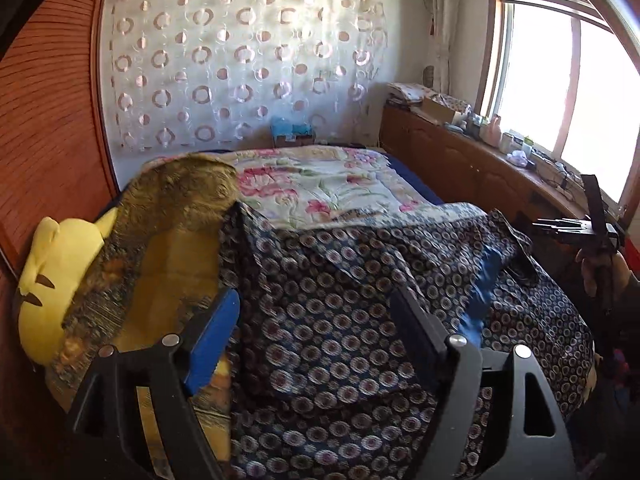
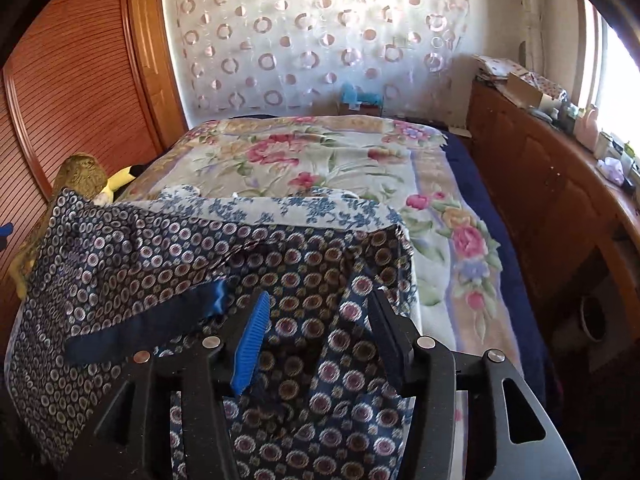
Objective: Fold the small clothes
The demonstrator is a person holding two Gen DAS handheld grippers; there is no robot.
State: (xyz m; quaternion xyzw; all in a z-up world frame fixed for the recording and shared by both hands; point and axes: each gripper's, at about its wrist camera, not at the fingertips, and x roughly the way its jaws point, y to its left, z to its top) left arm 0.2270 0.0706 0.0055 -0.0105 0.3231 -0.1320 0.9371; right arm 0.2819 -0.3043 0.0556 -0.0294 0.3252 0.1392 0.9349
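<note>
Bed point(image 2: 440, 216) | left tongs point(image 1: 320, 320) wide open | right tongs point(image 2: 316, 316) open | garment point(image 2: 304, 280) under both, ungripped

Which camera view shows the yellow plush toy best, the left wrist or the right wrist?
The left wrist view shows it best: the yellow plush toy fills the left edge, with its ears and dark markings visible beside the wooden wardrobe. In the right wrist view only a small yellow part shows, beyond the patterned garment.
</note>
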